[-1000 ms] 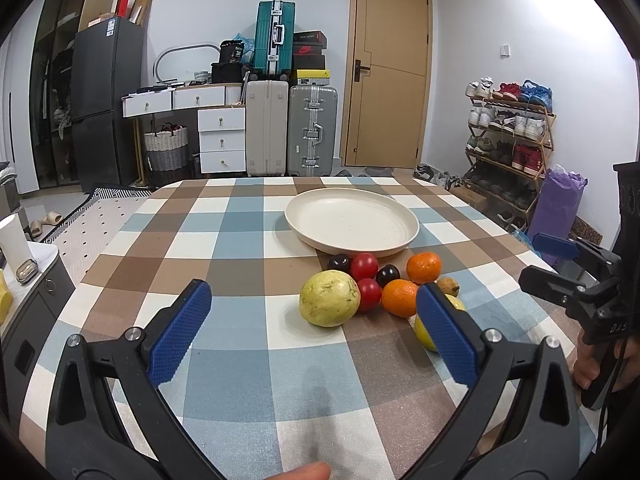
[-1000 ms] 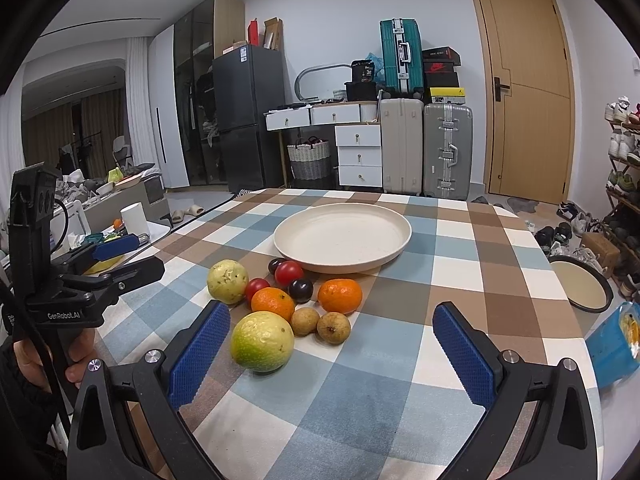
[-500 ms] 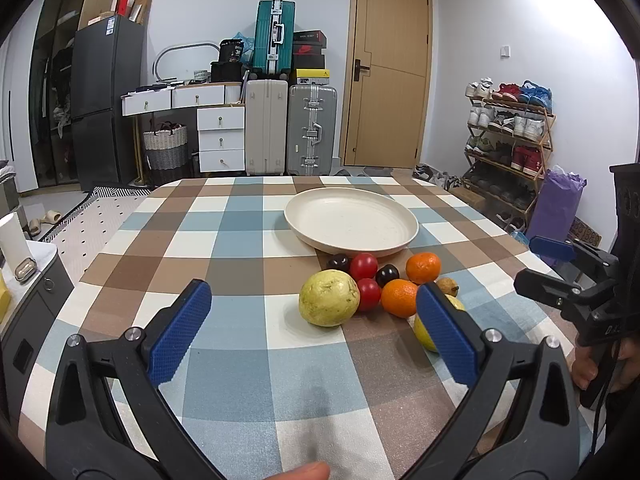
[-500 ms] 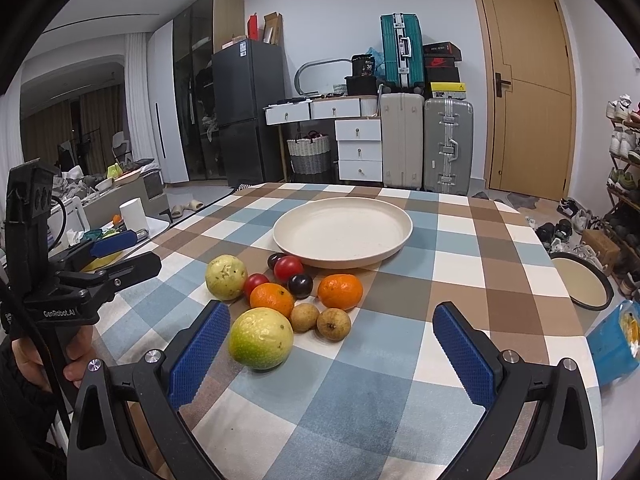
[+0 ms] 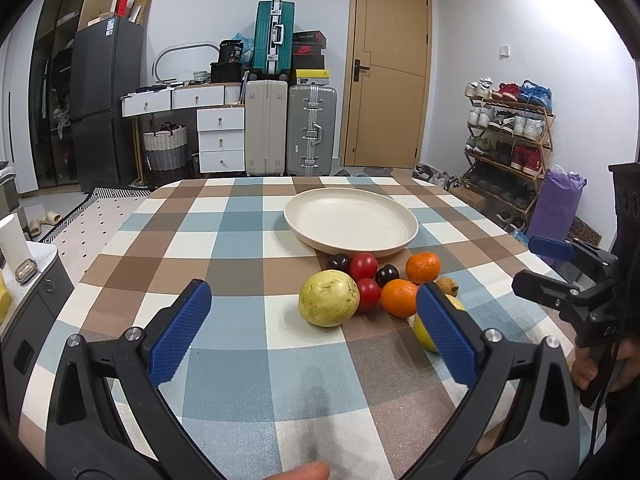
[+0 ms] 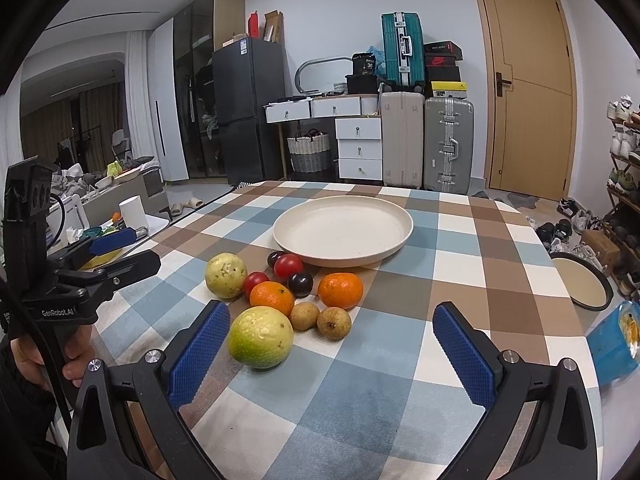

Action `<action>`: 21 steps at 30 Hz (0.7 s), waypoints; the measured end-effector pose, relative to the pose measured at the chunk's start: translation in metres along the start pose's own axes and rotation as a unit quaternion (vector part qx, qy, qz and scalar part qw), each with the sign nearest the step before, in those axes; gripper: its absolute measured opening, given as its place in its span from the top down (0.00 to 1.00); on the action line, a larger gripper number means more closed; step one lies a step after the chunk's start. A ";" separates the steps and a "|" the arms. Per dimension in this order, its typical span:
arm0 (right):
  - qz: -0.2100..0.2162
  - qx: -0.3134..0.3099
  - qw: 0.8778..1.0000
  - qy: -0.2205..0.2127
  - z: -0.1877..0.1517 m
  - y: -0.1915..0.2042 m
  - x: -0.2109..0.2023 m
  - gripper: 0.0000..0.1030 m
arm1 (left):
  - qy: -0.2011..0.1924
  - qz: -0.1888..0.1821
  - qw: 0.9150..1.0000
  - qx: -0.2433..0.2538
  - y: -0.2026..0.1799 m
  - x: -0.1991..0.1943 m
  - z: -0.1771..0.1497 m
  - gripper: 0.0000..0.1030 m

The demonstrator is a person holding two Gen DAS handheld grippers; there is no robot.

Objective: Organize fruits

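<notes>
Fruits [image 6: 280, 296] lie clustered on the checked tabletop [image 6: 400, 400], just in front of the cream plate [image 6: 343, 230]. The right gripper [image 6: 332, 354] and left gripper [image 5: 316, 332] both hang released and empty, short of the plate, the nearest guava [image 6: 261, 337] just beside the right gripper's left finger.

Home: fridge [image 5: 106, 104], suitcases [image 5: 290, 128], shoe rack [image 5: 506, 148].

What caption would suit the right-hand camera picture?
Open right gripper facing a heap of fruit beside an empty plate.
</notes>
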State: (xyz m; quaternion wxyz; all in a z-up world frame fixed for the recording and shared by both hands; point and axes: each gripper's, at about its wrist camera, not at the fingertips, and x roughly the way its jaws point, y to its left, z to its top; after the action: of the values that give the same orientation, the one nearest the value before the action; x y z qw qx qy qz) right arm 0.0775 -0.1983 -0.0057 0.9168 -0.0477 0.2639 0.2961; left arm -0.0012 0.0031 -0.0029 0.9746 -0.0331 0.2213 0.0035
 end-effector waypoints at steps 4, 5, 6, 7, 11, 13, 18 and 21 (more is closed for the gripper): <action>-0.001 0.001 1.000 0.001 0.000 0.000 -0.001 0.00 | 0.000 0.000 1.000 0.000 0.000 0.000 0.000 0.01; -0.001 0.001 1.000 0.001 0.000 0.000 -0.001 0.00 | 0.000 0.000 1.000 0.001 0.000 0.000 0.000 0.01; -0.002 0.001 1.000 0.002 0.000 0.000 0.000 0.00 | 0.000 0.000 1.000 0.000 0.000 0.000 0.000 0.01; -0.002 0.002 1.000 0.004 0.000 0.000 0.000 0.00 | 0.000 0.000 1.000 0.000 0.000 0.000 0.000 0.01; -0.003 0.006 1.000 0.008 0.000 -0.003 0.001 0.00 | 0.000 0.000 1.000 0.000 0.000 0.000 0.000 0.01; -0.005 0.010 1.000 0.010 0.000 -0.005 0.003 0.00 | 0.000 0.000 1.000 0.000 0.000 0.000 0.000 0.01; -0.006 0.014 1.000 0.013 0.000 -0.007 0.004 0.00 | 0.001 0.000 1.000 0.000 0.001 0.000 -0.001 0.01; -0.013 0.015 1.000 0.018 0.001 -0.007 0.005 0.00 | 0.001 0.000 1.000 -0.001 -0.001 0.001 0.001 0.01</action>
State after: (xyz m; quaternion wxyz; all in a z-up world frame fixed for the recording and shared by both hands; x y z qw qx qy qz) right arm 0.0856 -0.2016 -0.0085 0.9162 -0.0424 0.2839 0.2796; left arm -0.0004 0.0027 -0.0023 0.9744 -0.0335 0.2222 0.0037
